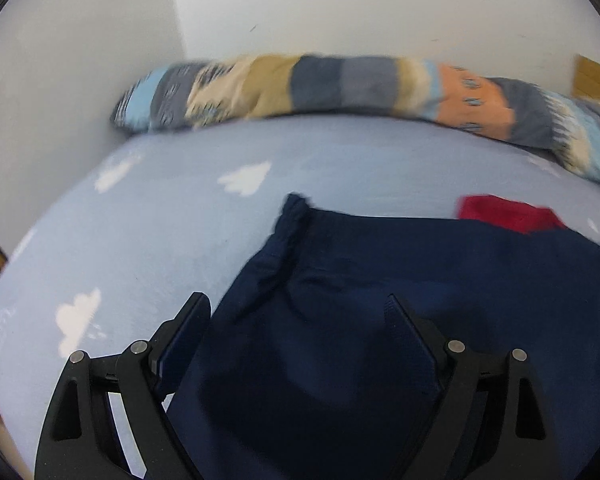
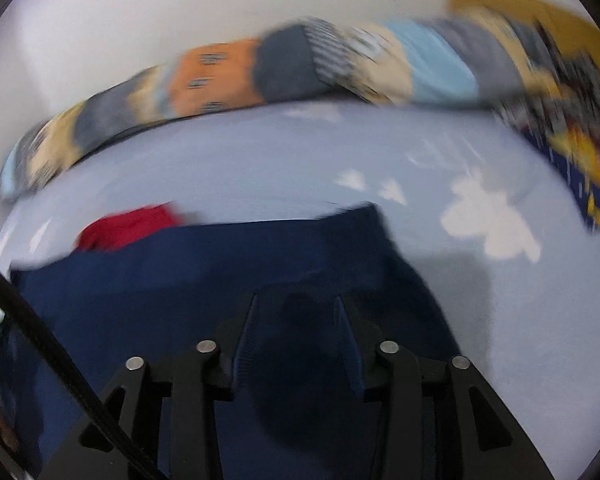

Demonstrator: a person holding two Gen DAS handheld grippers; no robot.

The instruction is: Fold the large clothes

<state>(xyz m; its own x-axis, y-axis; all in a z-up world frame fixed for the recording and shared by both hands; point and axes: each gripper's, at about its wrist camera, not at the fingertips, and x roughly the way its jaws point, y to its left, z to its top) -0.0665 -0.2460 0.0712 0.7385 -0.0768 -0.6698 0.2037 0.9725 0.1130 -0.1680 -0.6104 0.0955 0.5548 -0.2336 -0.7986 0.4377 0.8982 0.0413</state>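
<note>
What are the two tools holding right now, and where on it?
Nothing. The left tool and right tool both hang open above the navy garment, pads not pressing it.

place: pretty clearly a bedroom in someone's home
bed: a mattress under a pale blue sheet printed with little white clouds fills most of both views
bedding: a long patchwork quilt, blue, beige, grey and orange patches, lies bunched along the far edge against the wall
walls: plain white wall, with a corner showing on the left of the left wrist view
furniture: a wooden headboard at one end, blurred
clothes: a navy garment spread on the sheet, a red garment just behind it
extra: something colourful by the headboard, too smeared to name
</note>
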